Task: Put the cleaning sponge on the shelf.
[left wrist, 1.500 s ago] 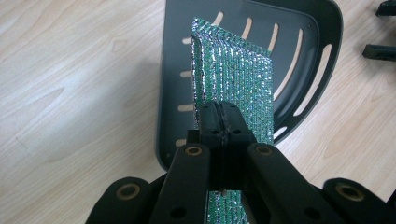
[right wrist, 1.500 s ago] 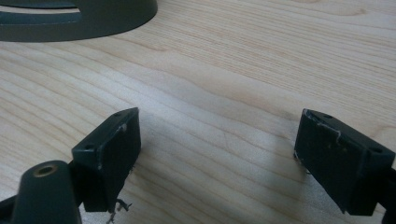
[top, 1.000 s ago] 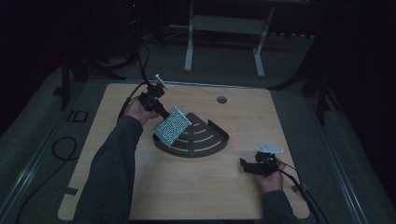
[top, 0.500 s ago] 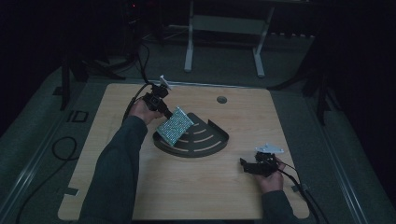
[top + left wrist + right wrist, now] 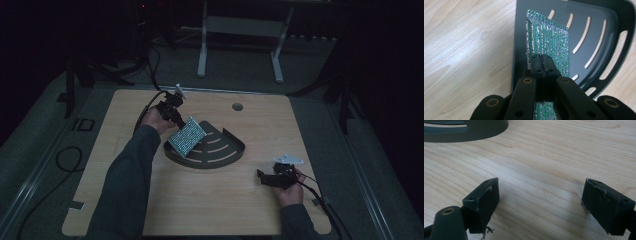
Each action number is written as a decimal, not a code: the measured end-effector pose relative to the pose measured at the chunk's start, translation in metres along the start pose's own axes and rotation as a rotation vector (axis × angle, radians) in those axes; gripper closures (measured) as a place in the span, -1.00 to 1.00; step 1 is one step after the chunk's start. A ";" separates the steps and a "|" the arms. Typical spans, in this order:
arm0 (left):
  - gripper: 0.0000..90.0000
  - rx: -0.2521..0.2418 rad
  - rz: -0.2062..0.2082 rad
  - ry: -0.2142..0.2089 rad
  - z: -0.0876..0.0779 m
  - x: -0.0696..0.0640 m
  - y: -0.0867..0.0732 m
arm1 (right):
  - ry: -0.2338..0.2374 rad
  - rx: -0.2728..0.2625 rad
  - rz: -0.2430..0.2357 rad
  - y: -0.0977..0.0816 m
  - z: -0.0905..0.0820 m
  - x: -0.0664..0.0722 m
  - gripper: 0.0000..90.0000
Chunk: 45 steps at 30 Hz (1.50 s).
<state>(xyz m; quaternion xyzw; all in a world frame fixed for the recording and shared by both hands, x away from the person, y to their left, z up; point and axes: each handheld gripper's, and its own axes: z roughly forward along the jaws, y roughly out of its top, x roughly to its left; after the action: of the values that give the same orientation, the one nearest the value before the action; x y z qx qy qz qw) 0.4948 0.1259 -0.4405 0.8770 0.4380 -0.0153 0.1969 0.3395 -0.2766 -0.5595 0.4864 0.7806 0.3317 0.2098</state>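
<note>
High view: a glittering green sheet (image 5: 186,137) is being held tilted over the left part of a dark, fan-shaped slotted tray (image 5: 220,150) that is lying near the middle of the light wooden tabletop (image 5: 210,200). The sheet's upper edge is being gripped by the left hand-held gripper (image 5: 176,116), which is reaching in from the far left, its cable trailing off the tabletop's far edge. The right hand-held gripper (image 5: 262,175) is being kept low over the tabletop near the right front, well apart from the tray, its jaws pointed left. A small round hole (image 5: 237,106) is seen in the tabletop beyond the tray.

Left gripper view: the left hand-held gripper (image 5: 541,65) is being pressed closed on the glittering green sheet (image 5: 551,45), jaws meeting over its near edge. The sheet is being held edge-up above the dark tray (image 5: 599,30), close to the tray's straight side wall; whether its far end is touching the tray floor cannot be told. Pale wood is showing through the tray's curved slots.

Right gripper view: the right hand-held gripper (image 5: 540,200) is being held with its jaws spread wide and nothing between them, bare tabletop (image 5: 564,150) lying beneath. The tray's curved rim (image 5: 474,131) is being glimpsed at the upper left.
</note>
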 end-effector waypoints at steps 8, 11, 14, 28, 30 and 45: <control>1.00 0.028 0.016 0.036 0.008 -0.004 0.001 | 0.001 0.000 -0.001 0.000 0.000 0.000 -0.68; 1.00 0.036 0.019 0.048 0.010 -0.004 0.001 | 0.001 0.000 -0.001 0.000 0.000 0.000 -0.68; 1.00 0.040 0.018 0.056 0.012 -0.003 0.000 | 0.001 0.000 -0.001 0.000 0.000 0.000 -0.68; 0.99 0.073 0.026 0.115 0.019 -0.002 -0.002 | 0.001 0.000 -0.001 0.000 0.000 0.000 -0.68; 0.99 0.074 0.024 0.121 0.020 -0.002 -0.002 | 0.001 0.000 -0.002 0.000 0.000 0.000 -0.68; 0.97 0.094 0.041 0.158 0.025 -0.001 -0.004 | 0.001 0.000 -0.001 0.000 0.000 0.000 -0.68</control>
<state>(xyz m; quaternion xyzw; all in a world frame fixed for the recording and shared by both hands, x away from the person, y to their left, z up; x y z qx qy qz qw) 0.4954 0.1182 -0.4650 0.8926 0.4328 0.0375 0.1206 0.3396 -0.2767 -0.5595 0.4856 0.7810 0.3321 0.2096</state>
